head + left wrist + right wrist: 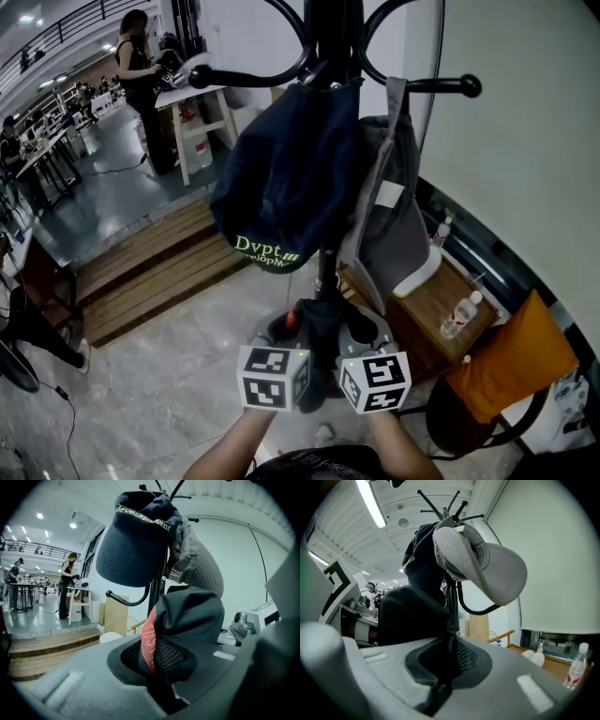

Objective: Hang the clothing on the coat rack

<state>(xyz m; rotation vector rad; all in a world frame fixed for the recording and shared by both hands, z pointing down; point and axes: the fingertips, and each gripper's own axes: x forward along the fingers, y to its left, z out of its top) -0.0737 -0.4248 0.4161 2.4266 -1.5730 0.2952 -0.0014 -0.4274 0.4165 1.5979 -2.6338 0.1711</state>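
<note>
Left gripper [278,330] and right gripper [364,330] are both clamped on one black cap [319,323]. It's right by the coat rack [328,37] pole, below the navy cap [281,178] and grey cap [389,220] hanging there.

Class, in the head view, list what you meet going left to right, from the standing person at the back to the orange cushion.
Standing person → navy cap → grey cap → water bottle → orange cushion

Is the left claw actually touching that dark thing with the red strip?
Touching: in the left gripper view, the left gripper has its jaws pinched on the dark garment.
</note>
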